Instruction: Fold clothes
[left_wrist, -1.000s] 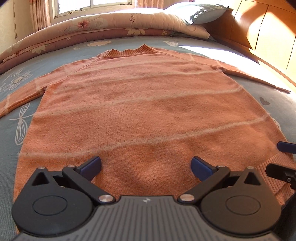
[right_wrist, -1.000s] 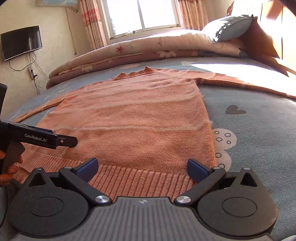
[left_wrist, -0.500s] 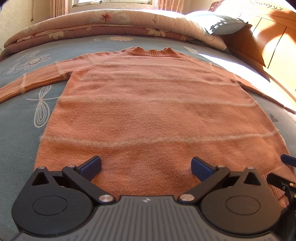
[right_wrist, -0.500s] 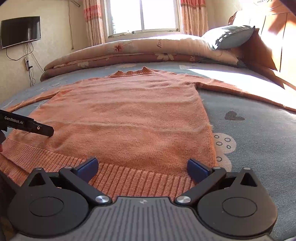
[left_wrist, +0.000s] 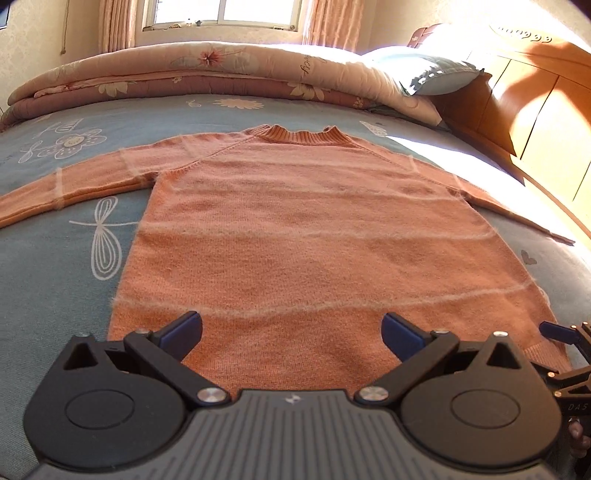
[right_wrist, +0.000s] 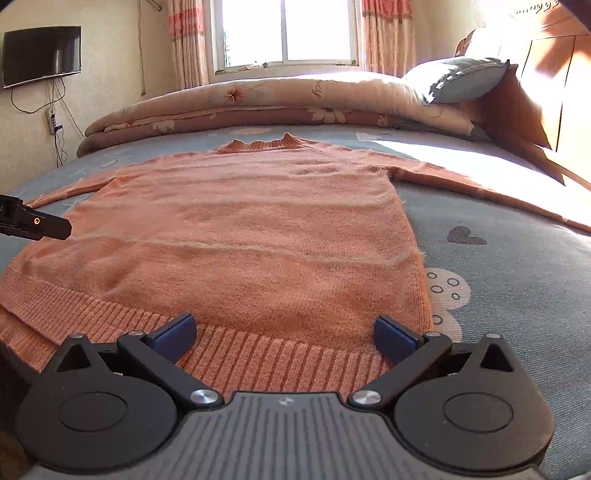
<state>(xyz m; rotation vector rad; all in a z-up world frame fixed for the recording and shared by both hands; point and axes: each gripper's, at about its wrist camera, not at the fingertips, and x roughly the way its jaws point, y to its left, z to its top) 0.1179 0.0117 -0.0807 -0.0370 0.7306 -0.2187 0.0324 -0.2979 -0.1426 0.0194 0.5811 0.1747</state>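
An orange knitted sweater (left_wrist: 303, 229) with thin pale stripes lies flat on the bed, collar (left_wrist: 301, 134) at the far end and both sleeves spread sideways. My left gripper (left_wrist: 291, 332) hovers open above the lower body of the sweater, nothing between its blue pads. My right gripper (right_wrist: 284, 334) hangs open over the ribbed hem (right_wrist: 258, 354) near the sweater's right bottom corner. The right gripper's fingertip (left_wrist: 557, 330) shows at the right edge of the left wrist view. The left tool's black body (right_wrist: 33, 223) shows at the left of the right wrist view.
The bed has a blue patterned sheet (left_wrist: 55, 258). A folded floral quilt (right_wrist: 277, 99) and a grey pillow (right_wrist: 461, 79) lie along the far side. A wooden headboard (left_wrist: 535, 110) stands at the right. A wall television (right_wrist: 40, 55) hangs at far left.
Both grippers have pulled back and risen, so more of the sweater and room shows. The left tool has shifted left and up in the right wrist view. Both stay open.
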